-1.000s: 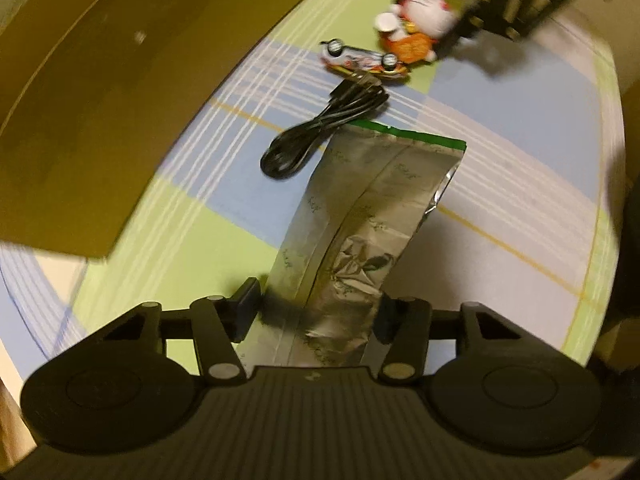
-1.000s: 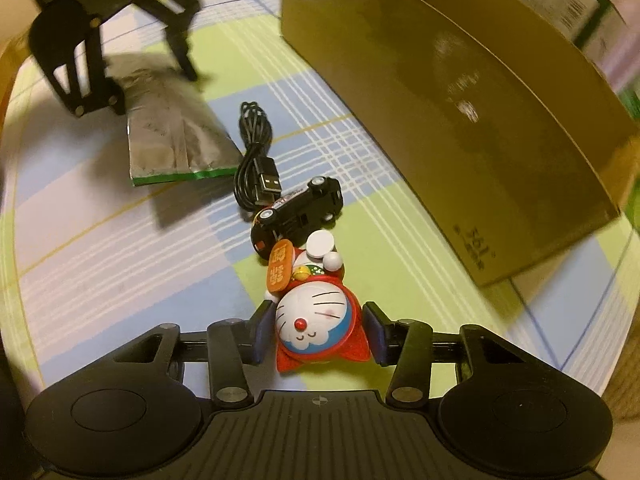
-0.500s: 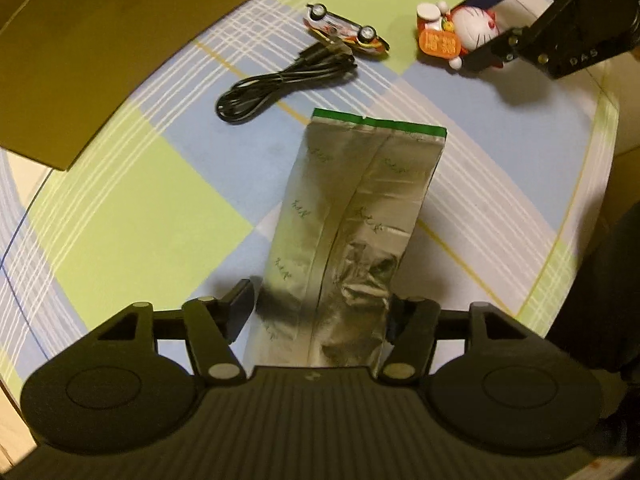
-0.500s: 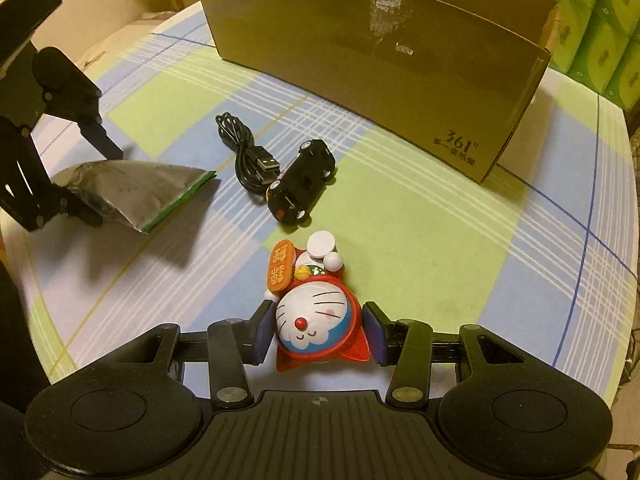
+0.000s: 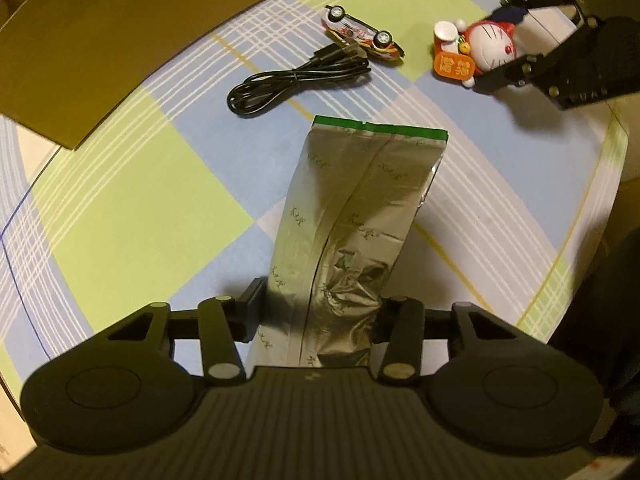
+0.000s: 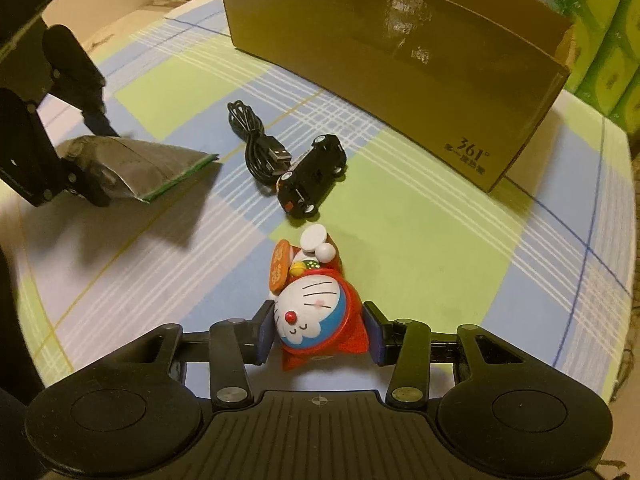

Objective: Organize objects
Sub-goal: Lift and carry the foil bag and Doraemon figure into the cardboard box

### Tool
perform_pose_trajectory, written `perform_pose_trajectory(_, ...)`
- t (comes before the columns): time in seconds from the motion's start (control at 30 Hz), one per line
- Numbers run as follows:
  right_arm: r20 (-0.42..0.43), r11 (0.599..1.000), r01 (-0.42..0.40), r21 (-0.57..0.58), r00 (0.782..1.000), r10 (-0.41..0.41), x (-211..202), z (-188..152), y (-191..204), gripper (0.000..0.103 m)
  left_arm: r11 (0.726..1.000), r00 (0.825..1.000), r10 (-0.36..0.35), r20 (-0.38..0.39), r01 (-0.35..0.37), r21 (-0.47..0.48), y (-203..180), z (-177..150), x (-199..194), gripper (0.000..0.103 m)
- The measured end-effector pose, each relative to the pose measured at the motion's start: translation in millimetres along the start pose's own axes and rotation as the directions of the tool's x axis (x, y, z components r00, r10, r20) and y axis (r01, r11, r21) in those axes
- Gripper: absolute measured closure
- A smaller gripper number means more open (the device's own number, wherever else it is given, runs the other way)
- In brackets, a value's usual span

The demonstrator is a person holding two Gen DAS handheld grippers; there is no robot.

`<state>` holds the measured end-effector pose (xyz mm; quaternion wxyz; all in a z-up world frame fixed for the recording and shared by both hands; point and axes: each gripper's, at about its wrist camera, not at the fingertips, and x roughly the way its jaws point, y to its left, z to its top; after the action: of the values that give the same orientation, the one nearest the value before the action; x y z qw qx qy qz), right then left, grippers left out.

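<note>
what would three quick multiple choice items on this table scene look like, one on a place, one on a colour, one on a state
1. Where does the black cable lie?
A. inside the box
B. beside the toy car
C. under the foil pouch

2. What colour is the strip along the pouch's far edge?
A. green
B. red
C. yellow

3. What is the right gripper doing?
A. hanging open with nothing in it
B. closed on the cable
C. closed on the cat figurine

Answers: 1 B, the plug end touches the car on the tablecloth; 2 A, a green band crosses the pouch's end; 3 C, both jaws press the figurine's sides.
</note>
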<state>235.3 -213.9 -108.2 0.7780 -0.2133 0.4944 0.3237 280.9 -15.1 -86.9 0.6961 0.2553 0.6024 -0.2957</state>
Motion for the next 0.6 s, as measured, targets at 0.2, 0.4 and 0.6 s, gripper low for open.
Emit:
perform_pose_trajectory(0.2, 0.058, 0.997, 0.037, 0.072, 0.997, -0.042, -20.6, -1.4, 0.2, 0.061, 0.996, 1.0, -0.001, 0.02, 0.003, -0.084, 1.0, -7.1, -13.4, 0.065)
perform_pose_trajectory(0.4, 0.097, 0.994, 0.053, 0.094, 0.993, -0.062, -48.4, 3.8, 3.4, 0.061, 0.989, 0.999, -0.02, 0.047, 0.026, -0.148, -5.1, -16.4, -35.0, 0.065)
perform_pose_trajectory(0.6, 0.135, 0.991, 0.048, 0.122, 0.989, -0.065, -79.7, 9.7, 13.2, 0.061, 0.977, 0.996, -0.004, 0.09, 0.023, -0.212, -7.8, -18.6, -66.1, 0.065)
